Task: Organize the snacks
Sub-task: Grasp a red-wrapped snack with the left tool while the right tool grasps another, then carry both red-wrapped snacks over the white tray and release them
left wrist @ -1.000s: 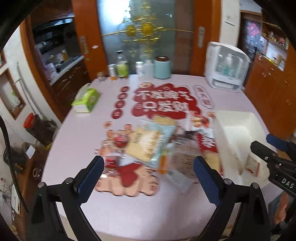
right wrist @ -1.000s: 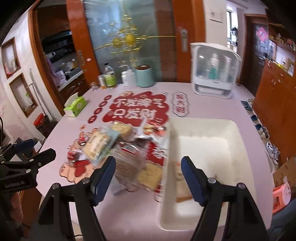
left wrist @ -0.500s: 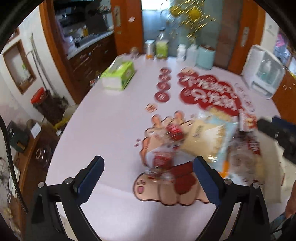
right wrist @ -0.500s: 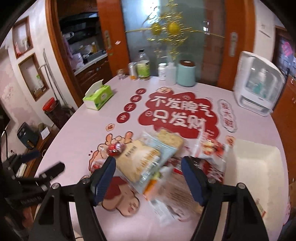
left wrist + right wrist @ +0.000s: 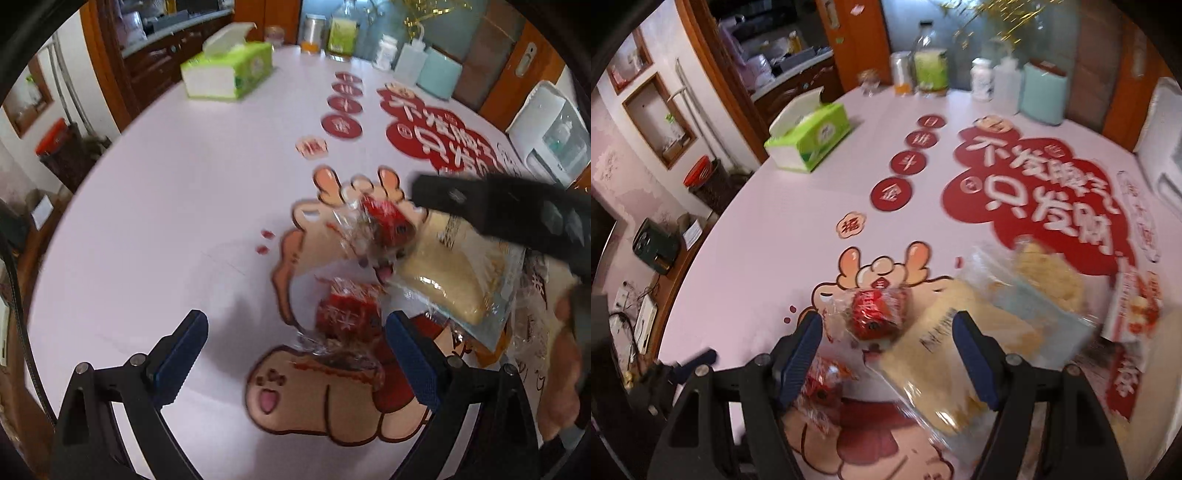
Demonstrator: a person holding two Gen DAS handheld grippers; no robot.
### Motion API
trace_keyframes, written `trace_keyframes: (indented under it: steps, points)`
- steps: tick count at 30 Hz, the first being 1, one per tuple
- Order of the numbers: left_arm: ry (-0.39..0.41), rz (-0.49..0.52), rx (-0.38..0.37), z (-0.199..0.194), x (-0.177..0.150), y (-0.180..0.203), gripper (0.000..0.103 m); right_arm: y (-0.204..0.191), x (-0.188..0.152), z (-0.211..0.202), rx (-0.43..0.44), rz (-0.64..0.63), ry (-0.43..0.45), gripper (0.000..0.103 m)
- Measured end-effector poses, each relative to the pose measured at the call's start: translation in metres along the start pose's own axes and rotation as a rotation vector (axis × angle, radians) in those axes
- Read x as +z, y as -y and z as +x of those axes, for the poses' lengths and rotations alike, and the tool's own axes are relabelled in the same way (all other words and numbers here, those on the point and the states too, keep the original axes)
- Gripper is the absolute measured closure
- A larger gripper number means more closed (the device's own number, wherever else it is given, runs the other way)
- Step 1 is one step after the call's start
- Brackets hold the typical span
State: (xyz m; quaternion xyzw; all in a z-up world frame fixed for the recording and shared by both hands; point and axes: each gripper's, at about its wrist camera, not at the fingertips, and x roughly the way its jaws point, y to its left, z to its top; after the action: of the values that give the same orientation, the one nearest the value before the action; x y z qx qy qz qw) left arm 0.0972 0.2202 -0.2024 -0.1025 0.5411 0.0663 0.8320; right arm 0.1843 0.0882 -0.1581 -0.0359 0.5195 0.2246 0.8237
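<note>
Two red snacks in clear wrappers lie on the cartoon sticker of the pale table. In the left wrist view my left gripper (image 5: 295,352) is open, low over the nearer red snack (image 5: 347,317), which lies between its fingers close to the right one. The farther red snack (image 5: 380,221) rests against a beige cracker pack (image 5: 443,273). My right gripper (image 5: 886,350) is open, and that farther red snack (image 5: 875,310) sits just beyond its fingertips, untouched. The nearer red snack (image 5: 820,376) lies under its left finger. The right gripper's black body (image 5: 498,210) crosses the left view.
More snack packs (image 5: 1134,310) are piled to the right of the cracker pack (image 5: 960,350). A green tissue box (image 5: 809,140), bottles (image 5: 931,62) and a teal canister (image 5: 1043,96) stand at the table's far side. The table edge (image 5: 48,258) curves along the left. A hand (image 5: 561,369) is at the right.
Both grippers have dropped and swung left over the pile to the two red snacks. The white bin has left both views. Neither gripper's opening has changed.
</note>
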Motion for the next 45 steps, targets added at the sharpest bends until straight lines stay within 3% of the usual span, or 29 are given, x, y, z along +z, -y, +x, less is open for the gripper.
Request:
trace_keyframes:
  steps: [4,9,14,18,23,28,30,31,33,38,45]
  points:
    - [-0.03,-0.004,0.011,0.021,-0.004,0.006,0.007,-0.005,0.006,0.032,0.034,-0.044,-0.078,0.034]
    - [-0.03,-0.035,-0.003,0.03,-0.001,0.004,0.01,-0.014,0.004,0.059,0.014,-0.11,-0.146,0.036]
    - [-0.016,-0.09,-0.032,0.029,0.007,-0.007,0.038,-0.019,0.002,0.069,0.013,-0.138,-0.168,0.039]
    - [-0.026,-0.111,-0.046,0.03,0.008,-0.015,0.039,-0.017,0.004,0.073,0.026,-0.135,-0.164,0.04]
    - [-0.044,-0.143,-0.044,0.035,0.008,-0.021,0.027,-0.019,0.007,0.077,0.015,-0.142,-0.167,0.037]
    - [-0.052,-0.136,-0.045,0.035,0.007,-0.023,0.028,-0.017,0.007,0.078,0.029,-0.107,-0.172,0.037]
    - [-0.059,-0.102,-0.041,0.034,0.006,-0.019,0.037,-0.017,0.007,0.079,0.034,-0.103,-0.18,0.038]
    - [-0.056,-0.087,-0.073,0.033,0.006,-0.016,0.057,-0.015,0.008,0.08,0.051,-0.087,-0.19,0.042]
    - [-0.076,-0.087,-0.113,0.032,0.005,-0.014,0.06,-0.014,0.009,0.08,0.071,-0.065,-0.208,0.046]
    - [-0.061,-0.038,-0.092,0.022,-0.005,-0.012,0.061,-0.016,0.001,0.062,0.124,-0.043,-0.157,0.047]
    - [0.011,0.037,-0.061,-0.02,-0.008,-0.009,0.061,-0.007,-0.014,0.007,0.159,0.018,-0.044,0.047]
